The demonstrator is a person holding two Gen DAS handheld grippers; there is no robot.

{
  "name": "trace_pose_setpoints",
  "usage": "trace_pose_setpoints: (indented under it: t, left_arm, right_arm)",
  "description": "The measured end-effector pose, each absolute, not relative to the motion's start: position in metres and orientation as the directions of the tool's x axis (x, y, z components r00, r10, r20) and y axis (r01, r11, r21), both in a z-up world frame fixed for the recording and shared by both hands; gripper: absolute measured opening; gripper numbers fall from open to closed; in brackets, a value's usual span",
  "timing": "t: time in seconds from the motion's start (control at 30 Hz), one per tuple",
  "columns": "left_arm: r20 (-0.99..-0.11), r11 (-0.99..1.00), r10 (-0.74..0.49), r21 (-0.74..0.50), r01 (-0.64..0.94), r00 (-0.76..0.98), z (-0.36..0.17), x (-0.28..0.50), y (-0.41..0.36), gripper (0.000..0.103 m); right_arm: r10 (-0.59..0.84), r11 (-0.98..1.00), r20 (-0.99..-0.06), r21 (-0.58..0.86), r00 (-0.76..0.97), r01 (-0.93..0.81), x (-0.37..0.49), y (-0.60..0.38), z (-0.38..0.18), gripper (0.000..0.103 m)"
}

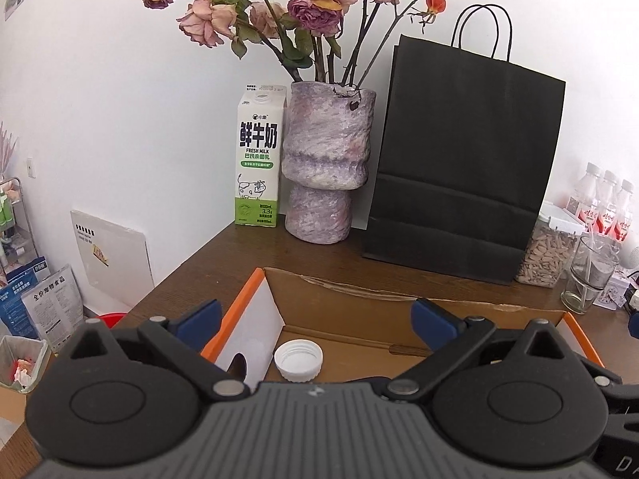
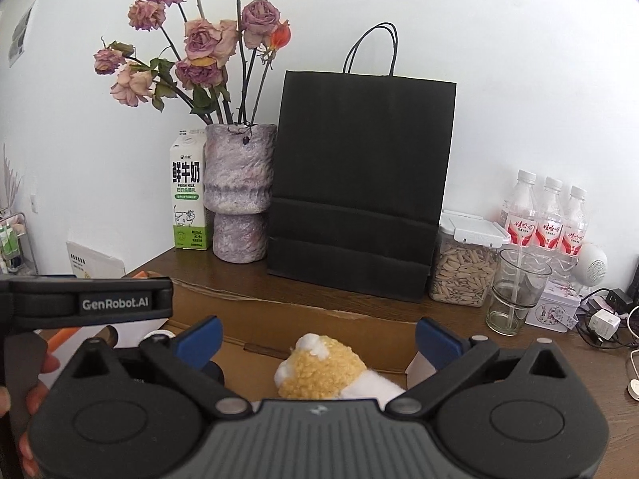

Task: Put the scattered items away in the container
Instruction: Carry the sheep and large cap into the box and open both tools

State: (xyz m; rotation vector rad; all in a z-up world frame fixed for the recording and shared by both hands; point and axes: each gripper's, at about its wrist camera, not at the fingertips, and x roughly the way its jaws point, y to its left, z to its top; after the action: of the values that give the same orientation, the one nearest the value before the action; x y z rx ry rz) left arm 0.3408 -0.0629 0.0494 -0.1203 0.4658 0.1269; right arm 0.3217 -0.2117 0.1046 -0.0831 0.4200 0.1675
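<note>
An open cardboard box (image 1: pixel 359 299) with orange-edged flaps sits on the brown table. A white bottle cap (image 1: pixel 298 360) lies open side up on the box floor. My left gripper (image 1: pixel 315 319) is open and empty, its blue fingertips spread wide above the cap. In the right wrist view my right gripper (image 2: pixel 317 339) is open over the same box (image 2: pixel 319 323). A yellow and white plush toy (image 2: pixel 323 371) lies in the box between and below its fingers, not gripped. The left gripper's body shows at the left of that view.
At the back of the table stand a milk carton (image 1: pixel 257 159), a purple vase (image 1: pixel 325 167) with dried roses, and a black paper bag (image 1: pixel 459 167). To the right are a seed jar (image 2: pixel 463 263), a glass (image 2: pixel 515 291), water bottles (image 2: pixel 547 215) and chargers with cables (image 2: pixel 603 319).
</note>
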Motion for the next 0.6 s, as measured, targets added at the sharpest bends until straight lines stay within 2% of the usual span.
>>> trace_pose_setpoints:
  t: [0.6]
  left_arm:
    - [-0.394,0.990,0.066,-0.089,-0.109,0.917,0.066,0.300,-0.068,0.103]
  right_arm:
    - [0.136,0.986,-0.401,-0.030,0.906,-0.161,0.303,-0.216,0.113,0.103]
